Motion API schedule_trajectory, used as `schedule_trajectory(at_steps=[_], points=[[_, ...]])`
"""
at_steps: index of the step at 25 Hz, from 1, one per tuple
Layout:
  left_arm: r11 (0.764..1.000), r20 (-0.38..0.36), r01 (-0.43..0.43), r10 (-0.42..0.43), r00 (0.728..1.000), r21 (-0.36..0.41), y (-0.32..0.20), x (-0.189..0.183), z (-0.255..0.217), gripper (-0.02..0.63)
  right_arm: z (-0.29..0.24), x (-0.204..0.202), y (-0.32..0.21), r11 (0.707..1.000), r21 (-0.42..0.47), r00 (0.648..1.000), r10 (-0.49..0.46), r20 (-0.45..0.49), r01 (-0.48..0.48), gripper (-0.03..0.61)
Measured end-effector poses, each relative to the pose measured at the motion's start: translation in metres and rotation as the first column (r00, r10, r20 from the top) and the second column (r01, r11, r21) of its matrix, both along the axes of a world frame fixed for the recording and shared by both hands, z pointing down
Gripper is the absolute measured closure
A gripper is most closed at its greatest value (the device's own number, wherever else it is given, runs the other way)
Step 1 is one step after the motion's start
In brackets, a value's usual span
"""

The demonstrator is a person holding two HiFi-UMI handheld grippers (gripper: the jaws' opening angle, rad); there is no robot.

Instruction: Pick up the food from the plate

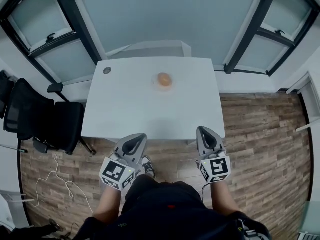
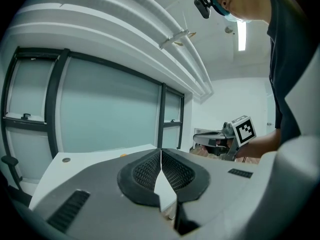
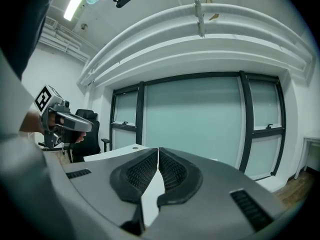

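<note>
The left hand-held gripper (image 1: pixel 135 140) and right hand-held gripper (image 1: pixel 205 133), jaws together and empty, hover before the tabletop (image 1: pixel 125 109), well apart from the food (image 1: pixel 164 79) on the plate (image 1: pixel 154 82).

Orange food (image 1: pixel 164 79), wht table (image 1: pixel 130 109), blk chair (image 1: pixel 50 119), wood-grain floor (image 1: pixel 260 134).

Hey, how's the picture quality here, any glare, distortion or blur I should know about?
Head view: even soft light, wide-angle bending of the window frames; the food is small but clear, its plate nearly vanishes into the white table. Left gripper view: dark rounded corners, a ceiling light glares. Right gripper view: same curving, no heavy blur.
</note>
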State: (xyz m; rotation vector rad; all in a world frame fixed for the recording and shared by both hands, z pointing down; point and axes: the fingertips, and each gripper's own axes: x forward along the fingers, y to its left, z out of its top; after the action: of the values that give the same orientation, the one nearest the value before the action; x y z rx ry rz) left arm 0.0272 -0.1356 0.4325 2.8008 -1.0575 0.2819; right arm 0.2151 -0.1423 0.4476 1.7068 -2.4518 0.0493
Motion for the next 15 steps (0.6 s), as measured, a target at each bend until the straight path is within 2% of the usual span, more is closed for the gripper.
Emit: schedule_trajectory(at_steps=[5,11,15], points=[[1.0,-0.034,-0.012,0.011,0.999,-0.014,-0.062,-0.033,0.0,0.591,-0.001,-0.042,-0.055,0.999,-0.037,0.999,-0.04,-0.02,0.039,0.552],[0.998,-0.033,-0.032,0.03,0.999,-0.059,-0.125,-0.088,0.016,0.591,-0.005,-0.097,-0.126,0.998,-0.045,0.999,-0.039,-0.035,0.037,0.552],[0.996,-0.064,-0.036,0.031,0.997,-0.082,-0.161,-0.113,0.023,0.591,-0.002,-0.118,-0.162,0.998,-0.055,0.999,-0.03,-0.036,0.028,0.552]])
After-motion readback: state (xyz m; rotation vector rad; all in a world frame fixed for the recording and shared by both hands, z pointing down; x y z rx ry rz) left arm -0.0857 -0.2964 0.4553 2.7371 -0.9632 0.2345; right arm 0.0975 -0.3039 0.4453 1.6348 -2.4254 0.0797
